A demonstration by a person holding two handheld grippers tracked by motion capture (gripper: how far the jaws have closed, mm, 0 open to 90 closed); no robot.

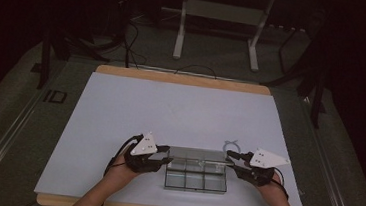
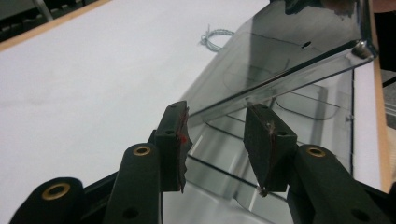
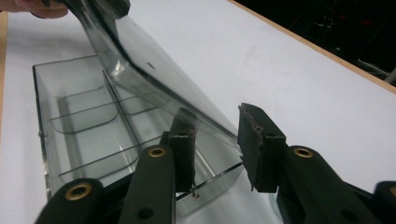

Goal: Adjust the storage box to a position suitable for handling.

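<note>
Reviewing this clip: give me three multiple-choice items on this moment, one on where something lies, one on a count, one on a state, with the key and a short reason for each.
1. Where does the small wire loop lie?
A. Inside a compartment
B. On the white sheet beyond the box
C. On the floor

2. How many grippers are at the clear box?
A. None
B. One
C. Two

3. How is the box's lid?
A. Partly raised, tilted over the compartments
B. Shut flat
C. Lying apart on the table

Key: B, the loop rests on the white sheet past the box's far edge. C, the left gripper and right gripper sit at opposite ends. A, both gripper views show the lid slanting above the dividers.
</note>
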